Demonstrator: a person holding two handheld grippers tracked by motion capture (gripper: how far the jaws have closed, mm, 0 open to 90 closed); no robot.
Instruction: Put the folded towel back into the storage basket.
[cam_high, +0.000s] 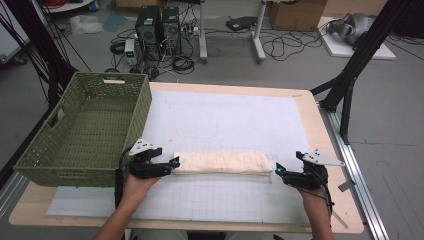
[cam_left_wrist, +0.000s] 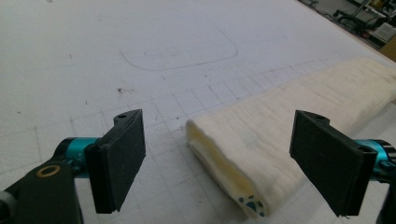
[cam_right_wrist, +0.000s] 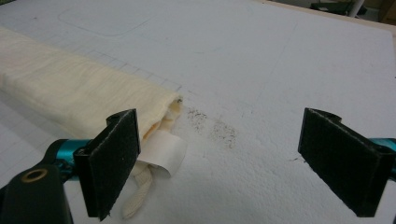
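A cream cloth (cam_high: 222, 163) lies folded into a long narrow strip across the white mat (cam_high: 225, 120), near the front. My left gripper (cam_high: 175, 164) is at the strip's left end, open, with the folded end (cam_left_wrist: 233, 158) lying between its jaws and untouched. My right gripper (cam_high: 278, 170) sits just off the strip's right end, open and holding nothing. In the right gripper view the cloth's end (cam_right_wrist: 93, 100) and its white label (cam_right_wrist: 163, 151) lie beside the left jaw.
A green woven basket (cam_high: 45, 150) stands at the table's left edge, close to my left hand. The wooden table rim (cam_high: 320, 130) runs along the right. Beyond the far edge, cables and computer cases (cam_high: 157, 25) lie on the floor.
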